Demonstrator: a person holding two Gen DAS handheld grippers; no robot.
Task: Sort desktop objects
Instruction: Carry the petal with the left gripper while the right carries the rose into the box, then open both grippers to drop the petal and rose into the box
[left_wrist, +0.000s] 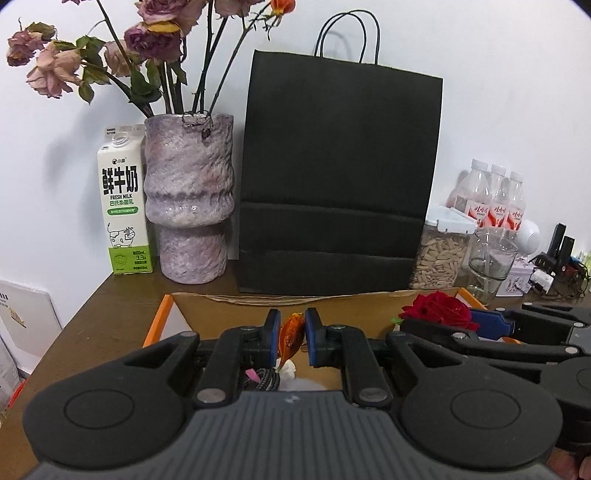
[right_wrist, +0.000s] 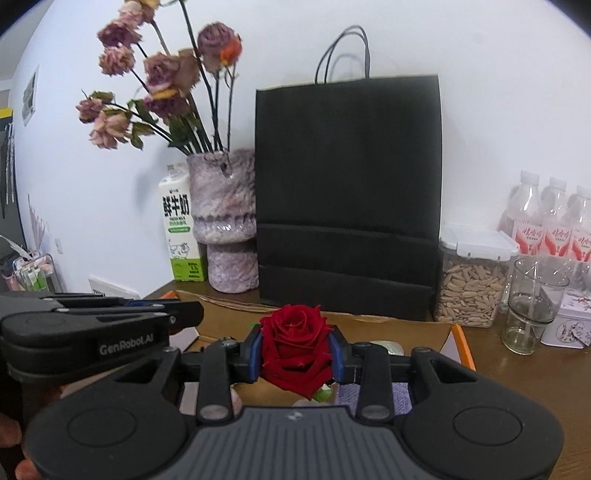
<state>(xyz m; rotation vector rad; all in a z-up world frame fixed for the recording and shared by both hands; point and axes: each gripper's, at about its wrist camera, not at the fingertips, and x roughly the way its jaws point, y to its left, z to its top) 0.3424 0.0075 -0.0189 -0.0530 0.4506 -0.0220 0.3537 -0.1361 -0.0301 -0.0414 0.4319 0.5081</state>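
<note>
My left gripper (left_wrist: 291, 338) is shut on a small orange flower (left_wrist: 291, 339), pinched between its blue pads above an open cardboard box (left_wrist: 229, 304). My right gripper (right_wrist: 295, 352) is shut on a red rose head (right_wrist: 294, 345), also held over the box (right_wrist: 417, 328). In the left wrist view the rose (left_wrist: 437, 308) and the right gripper show at the right. In the right wrist view the left gripper's body juts in from the left. A purple vase (left_wrist: 189, 199) with dried roses stands behind the box at the left.
A milk carton (left_wrist: 123, 206) and a tall black paper bag (left_wrist: 338, 177) stand against the wall. A jar of seeds (right_wrist: 471, 280), a glass (right_wrist: 533, 302), water bottles (right_wrist: 550, 225) and a small tin (right_wrist: 569, 326) crowd the right. Box holds cloth and cable.
</note>
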